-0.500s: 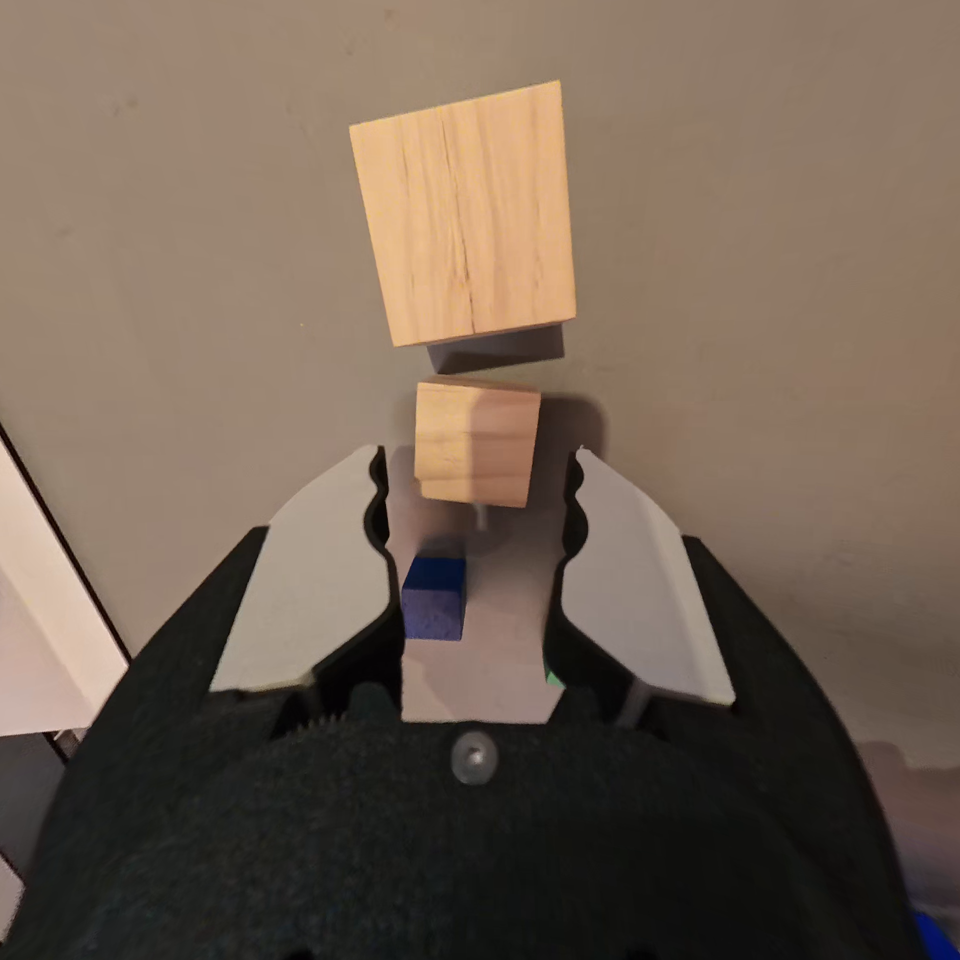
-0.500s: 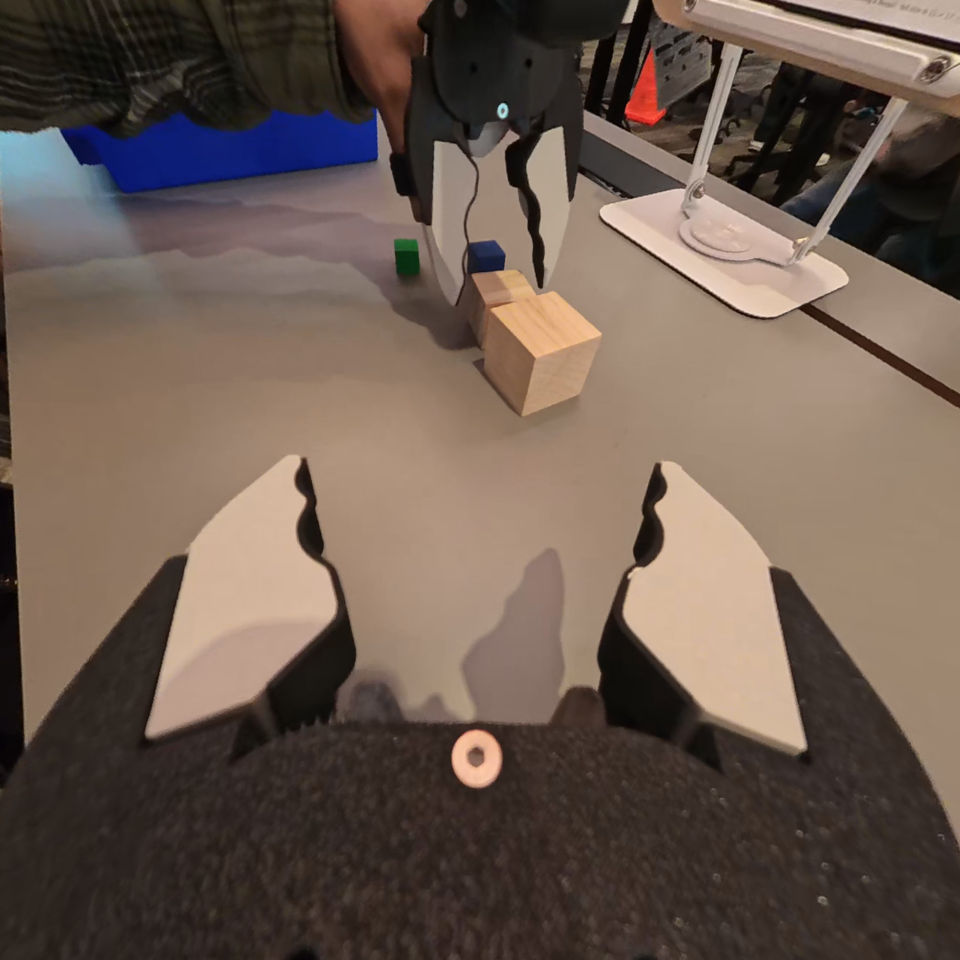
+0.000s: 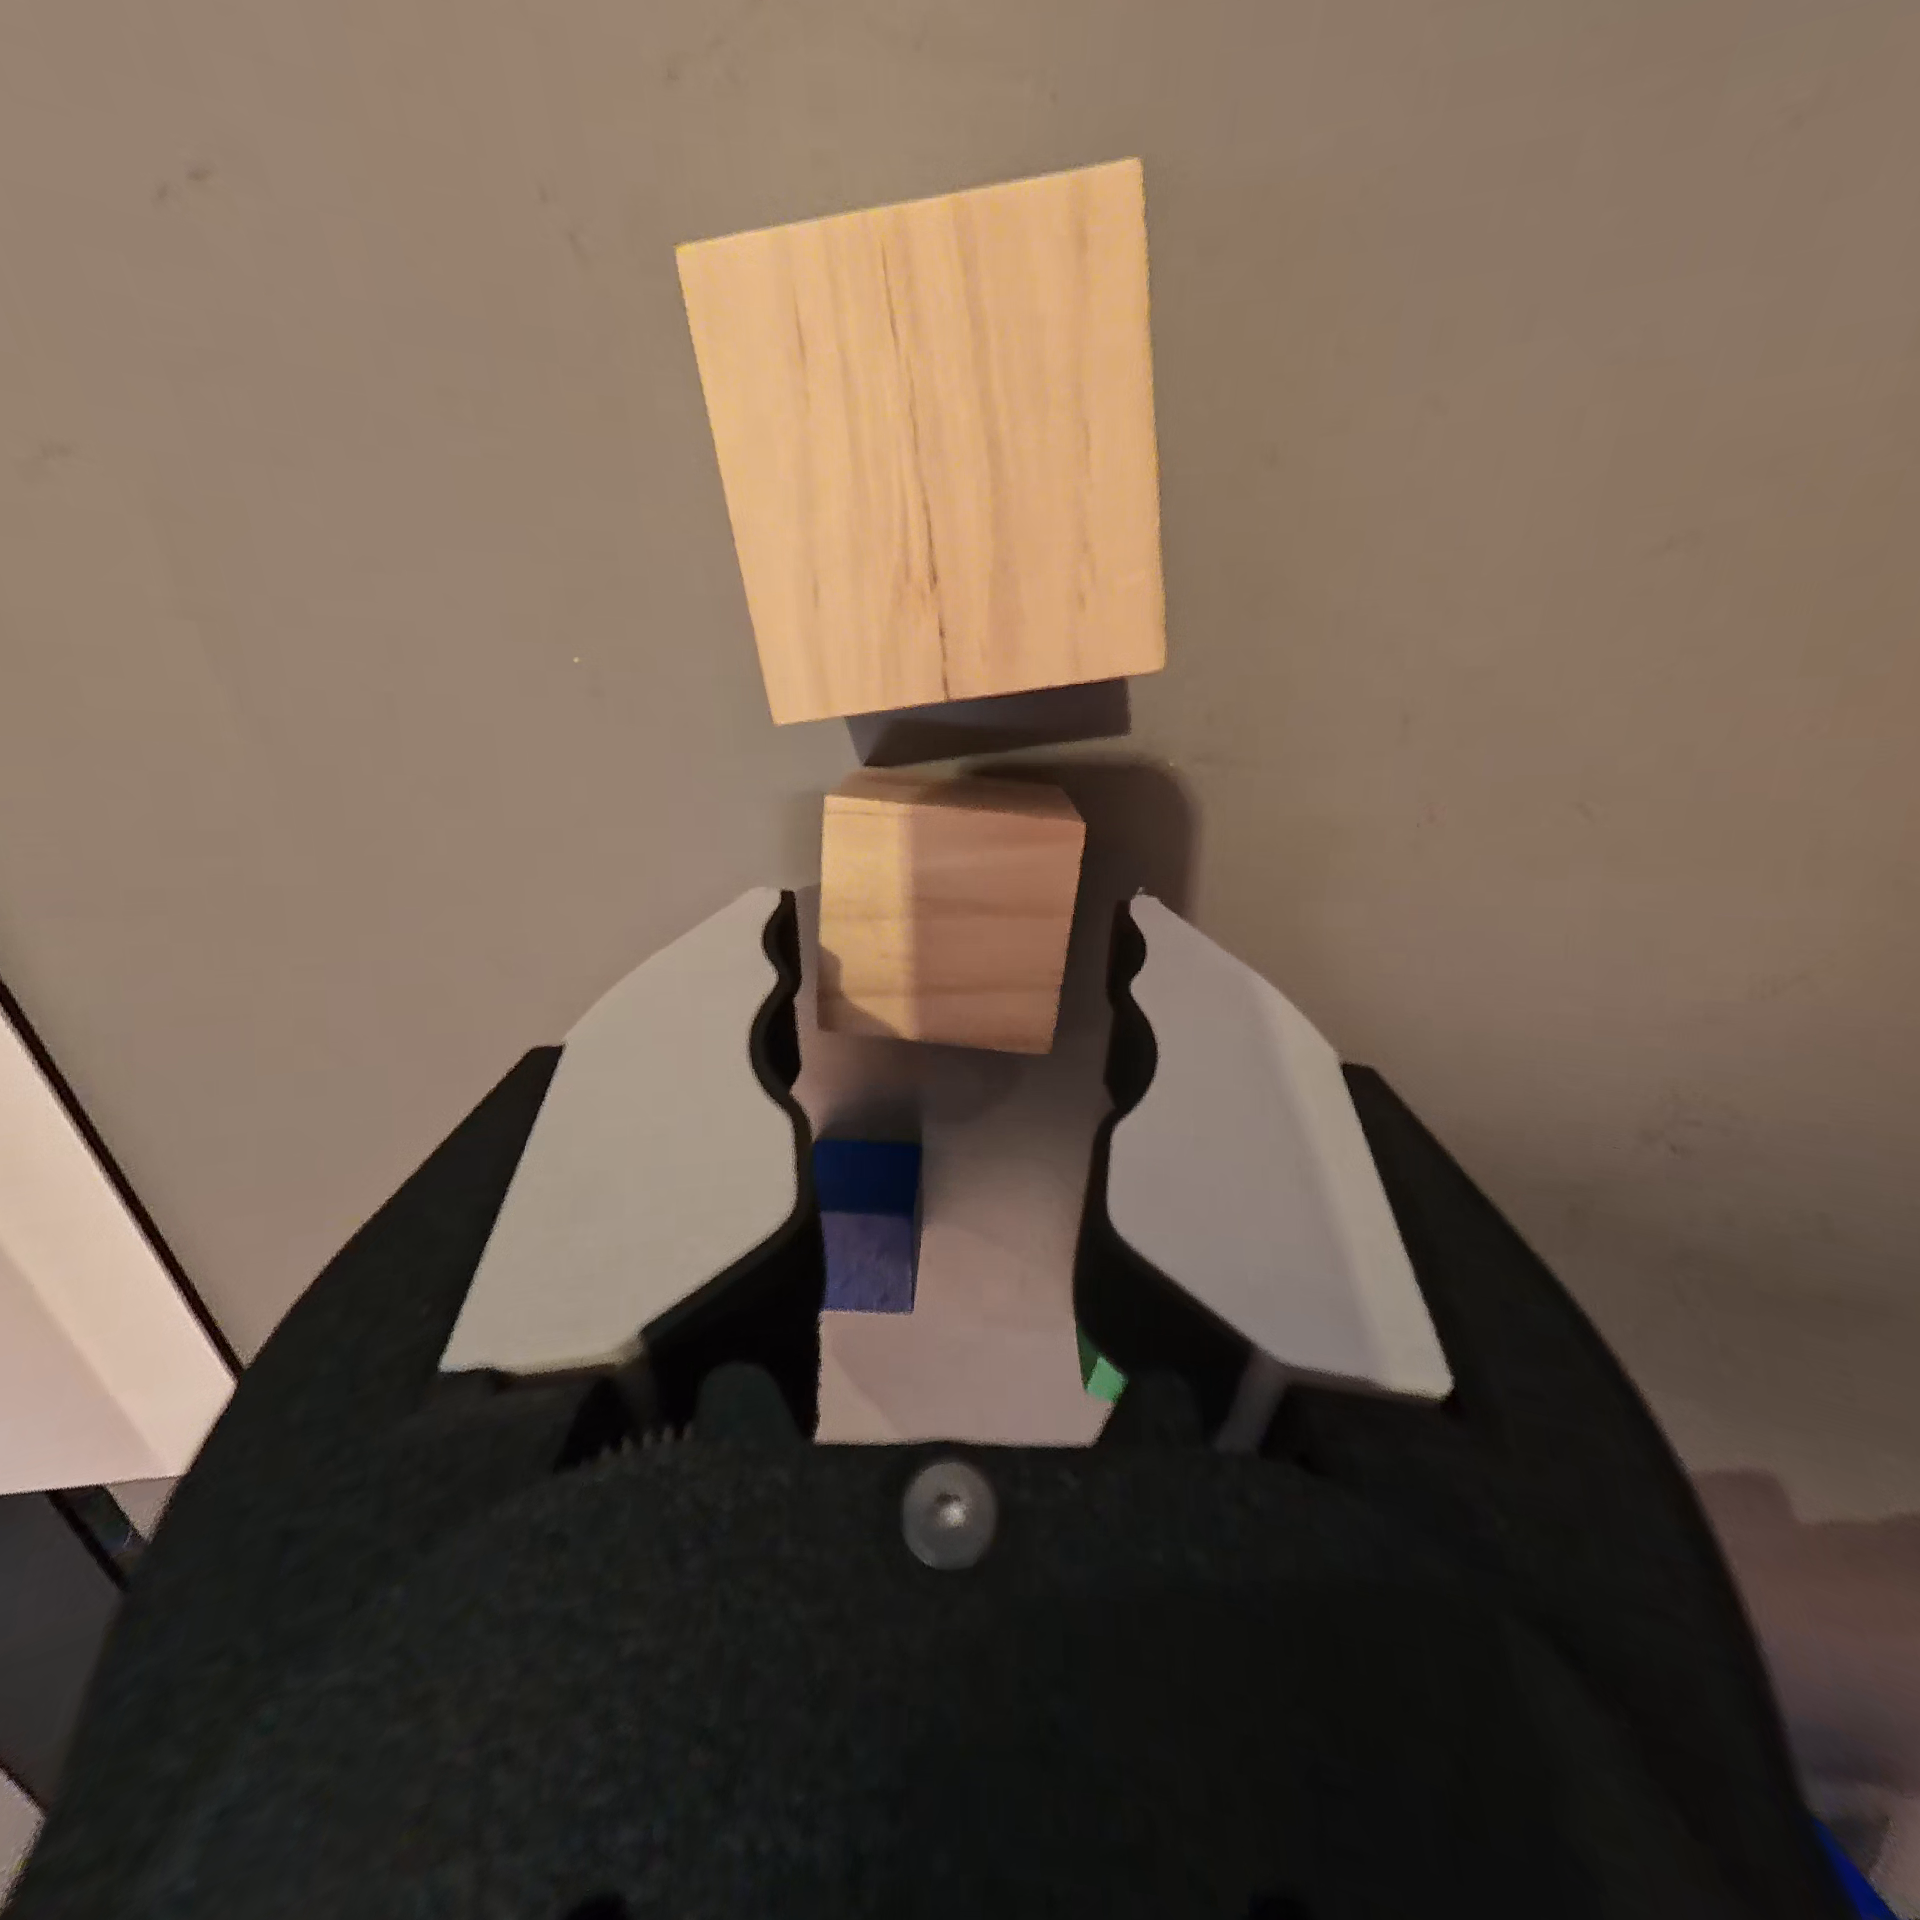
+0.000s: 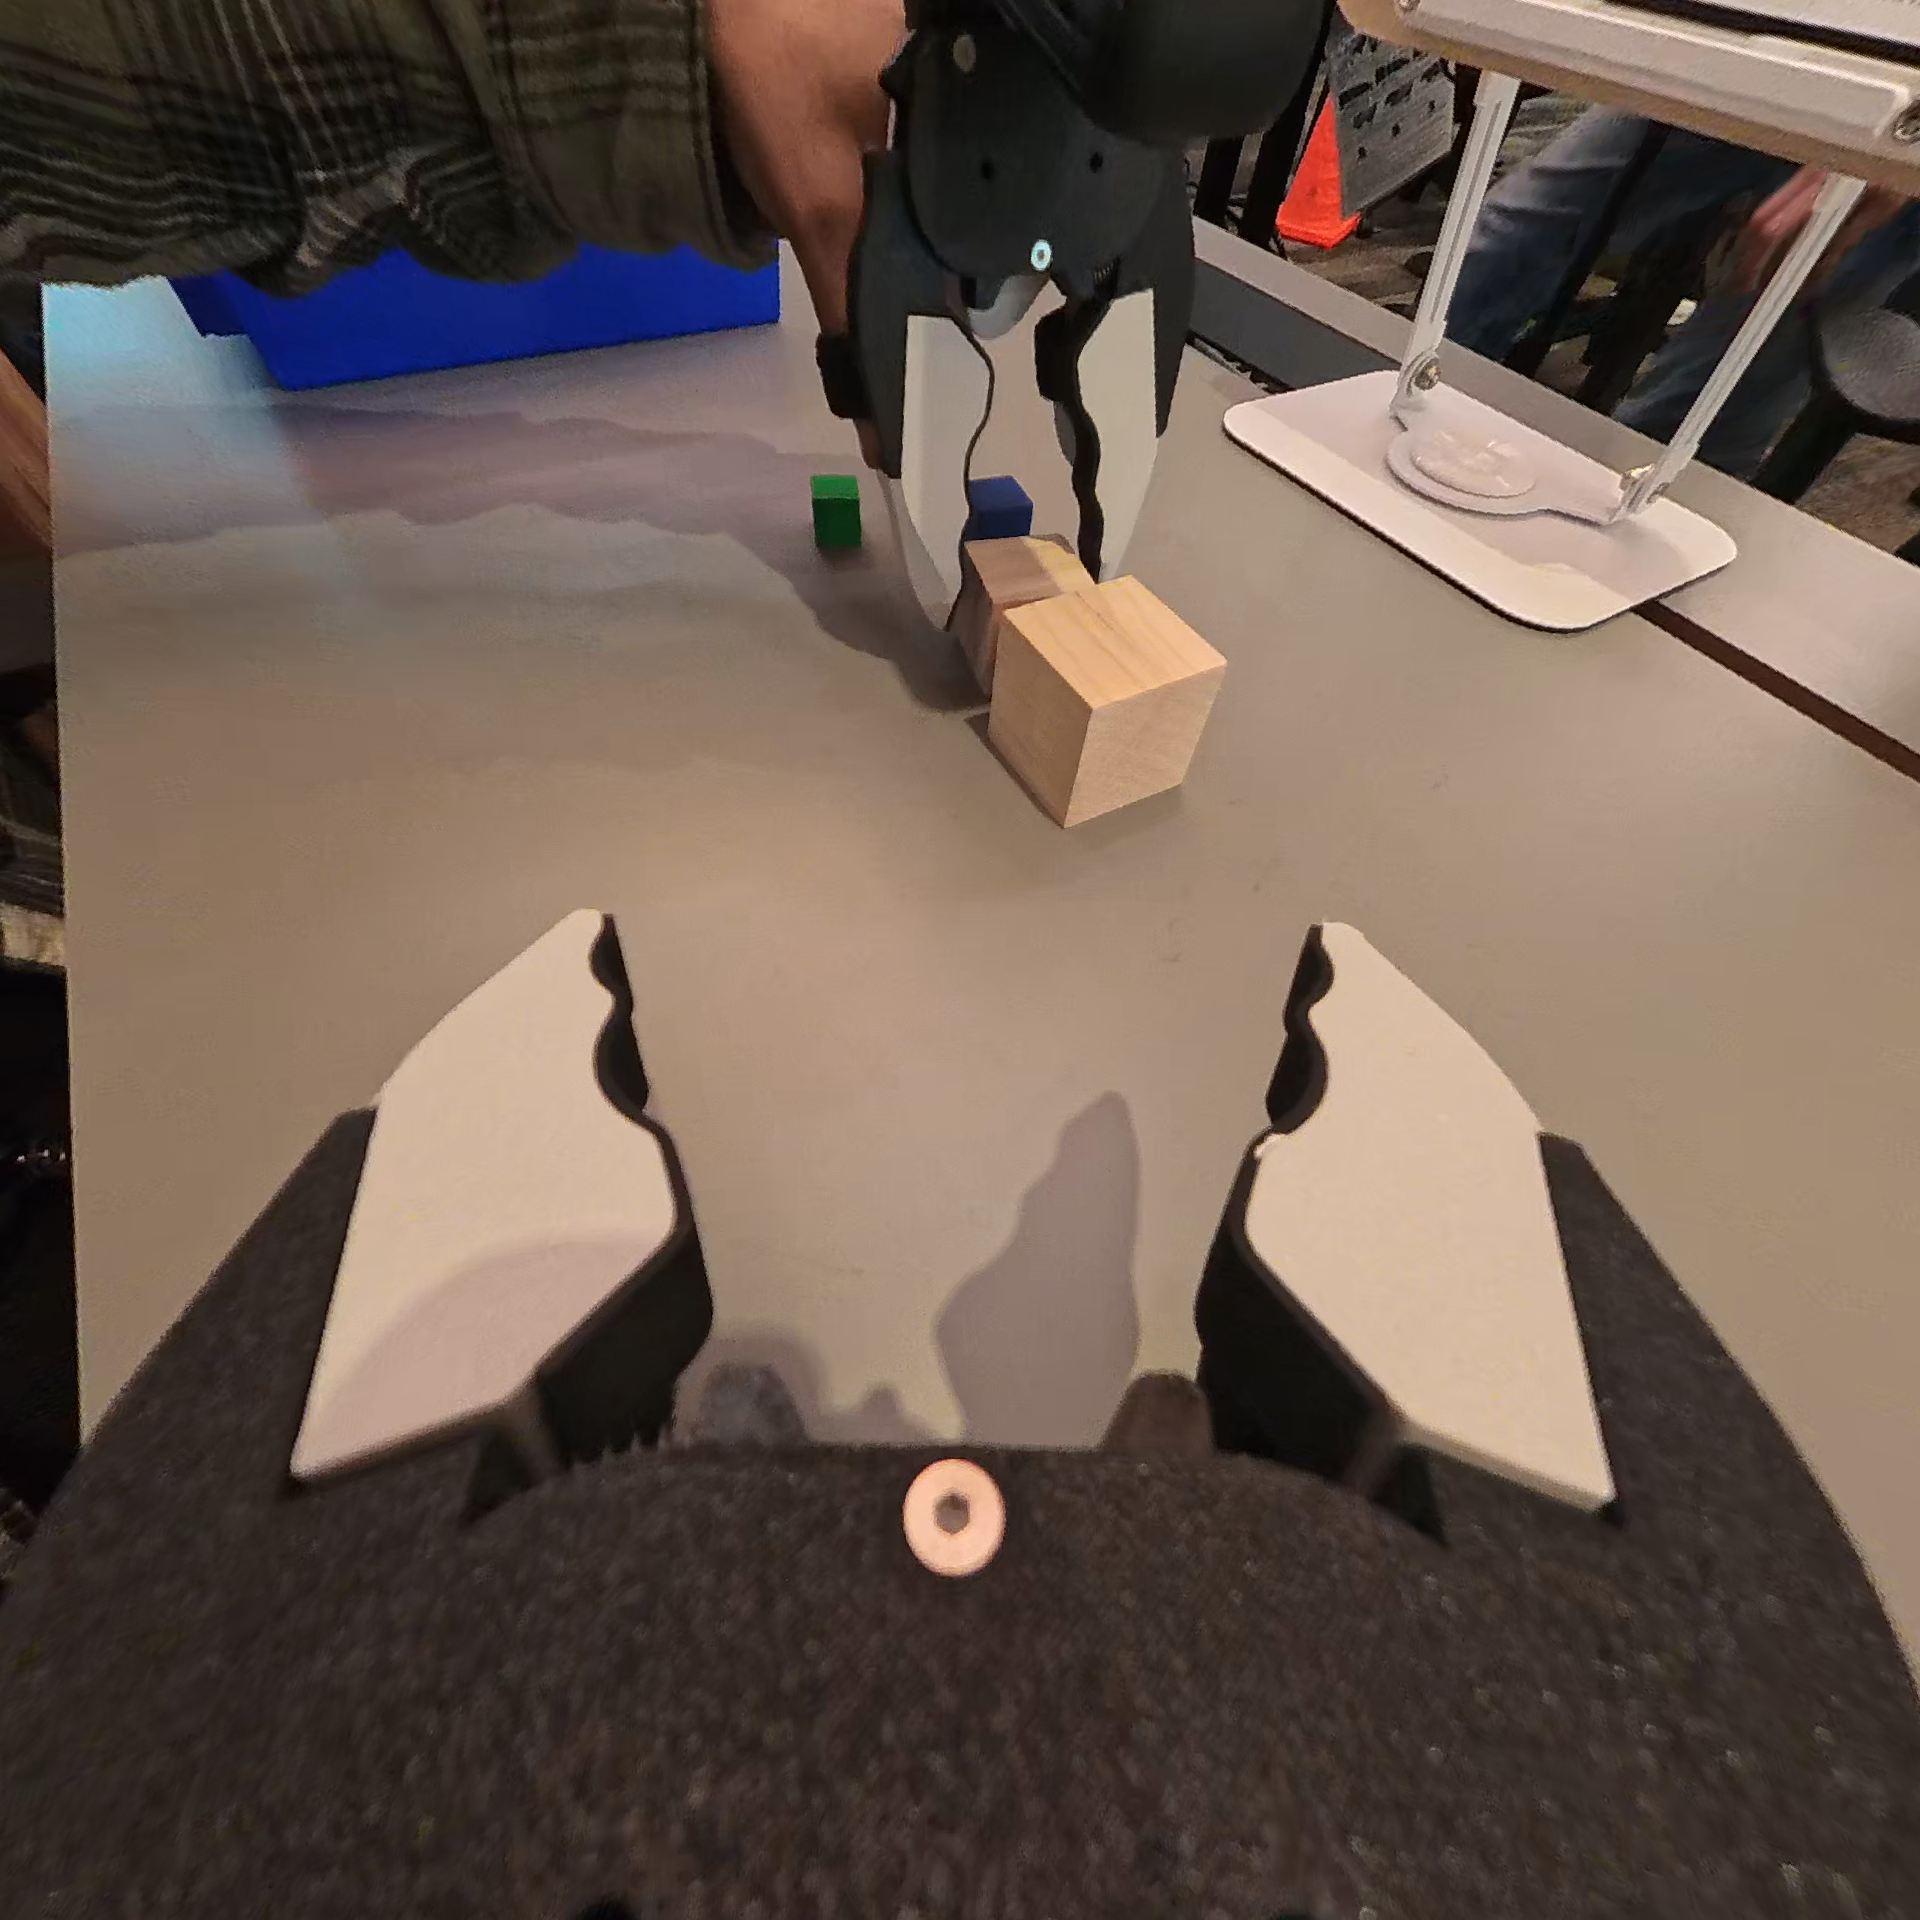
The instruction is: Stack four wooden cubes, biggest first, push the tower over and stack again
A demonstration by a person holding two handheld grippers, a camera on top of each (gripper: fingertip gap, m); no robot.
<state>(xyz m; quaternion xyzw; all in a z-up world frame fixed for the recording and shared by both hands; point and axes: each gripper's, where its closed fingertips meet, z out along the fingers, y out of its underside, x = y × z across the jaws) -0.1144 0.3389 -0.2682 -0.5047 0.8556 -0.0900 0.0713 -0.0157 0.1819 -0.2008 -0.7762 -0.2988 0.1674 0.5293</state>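
Four cubes lie on the grey table (image 4: 520, 831). The big wooden cube (image 3: 925, 436) (image 4: 1101, 696) is nearest the right gripper. The medium wooden cube (image 3: 945, 925) (image 4: 1013, 592) stands just behind it. My left gripper (image 3: 951, 914) (image 4: 1023, 587) points down, open, its fingertips on either side of the medium cube with gaps showing. The small blue cube (image 3: 868, 1226) (image 4: 997, 507) lies between the left fingers farther back. The smaller green cube (image 4: 836, 509) (image 3: 1101, 1377) stands apart. My right gripper (image 4: 961, 945) is open and empty, low over the near table.
A white stand with a flat base (image 4: 1486, 499) stands at the right; it shows as a white edge in the left wrist view (image 3: 83, 1247). A blue bin (image 4: 478, 322) is at the back left. A person's sleeve and hand (image 4: 416, 135) hold the left gripper.
My left gripper has come down and forward, so its fingertips now flank the medium wooden cube. The cubes and my right gripper have not moved.
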